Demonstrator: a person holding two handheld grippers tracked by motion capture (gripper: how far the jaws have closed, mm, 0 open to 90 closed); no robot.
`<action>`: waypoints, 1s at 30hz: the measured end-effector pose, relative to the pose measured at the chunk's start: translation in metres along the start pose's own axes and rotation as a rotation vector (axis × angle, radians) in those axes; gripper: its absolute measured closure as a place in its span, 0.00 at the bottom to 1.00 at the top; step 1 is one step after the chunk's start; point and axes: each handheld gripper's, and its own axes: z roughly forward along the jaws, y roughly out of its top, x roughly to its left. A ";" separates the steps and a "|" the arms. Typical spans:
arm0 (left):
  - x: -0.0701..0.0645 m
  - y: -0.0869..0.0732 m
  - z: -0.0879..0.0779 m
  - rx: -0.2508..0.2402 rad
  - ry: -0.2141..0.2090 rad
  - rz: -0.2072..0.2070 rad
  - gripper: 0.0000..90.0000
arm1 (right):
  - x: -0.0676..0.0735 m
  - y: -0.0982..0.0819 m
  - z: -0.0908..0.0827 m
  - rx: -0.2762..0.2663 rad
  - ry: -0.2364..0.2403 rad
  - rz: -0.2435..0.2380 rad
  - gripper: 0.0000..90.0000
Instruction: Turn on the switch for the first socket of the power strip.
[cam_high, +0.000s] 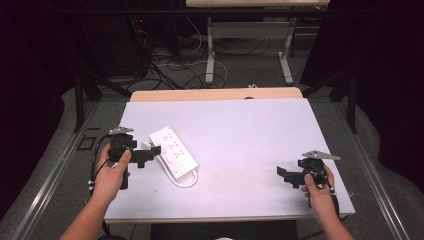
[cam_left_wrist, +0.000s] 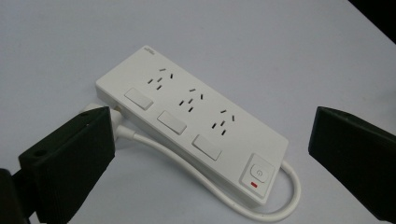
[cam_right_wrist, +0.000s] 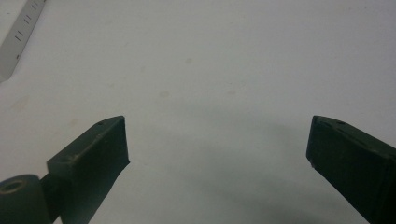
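Note:
A white power strip (cam_high: 173, 149) lies on the white table (cam_high: 240, 130), left of centre, with three socket groups, three rocker switches and a power button with a red mark (cam_left_wrist: 254, 184). Its white cable (cam_high: 184, 179) loops at the near end. My left gripper (cam_high: 151, 151) is open and sits just left of the strip, jaws pointed at it. In the left gripper view the strip (cam_left_wrist: 191, 116) lies between and beyond the spread jaws. My right gripper (cam_high: 285, 175) is open near the table's right front, over bare table (cam_right_wrist: 210, 93).
A wooden strip (cam_high: 215, 94) edges the table's far side. Beyond it the floor holds tangled cables (cam_high: 170, 65) and another desk's grey legs (cam_high: 210, 55). A corner of the power strip (cam_right_wrist: 18, 37) shows at the right gripper view's upper left.

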 end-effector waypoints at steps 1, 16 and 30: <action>0.001 -0.001 -0.001 -0.006 0.000 -0.006 0.00 | 0.000 0.000 0.000 0.000 0.000 0.001 0.06; 0.014 -0.021 -0.013 -0.026 0.092 0.015 0.02 | 0.000 0.000 0.001 0.000 -0.005 -0.002 0.06; 0.032 -0.047 0.001 -0.046 0.111 -0.048 0.01 | 0.000 0.000 0.001 0.001 -0.005 -0.004 0.06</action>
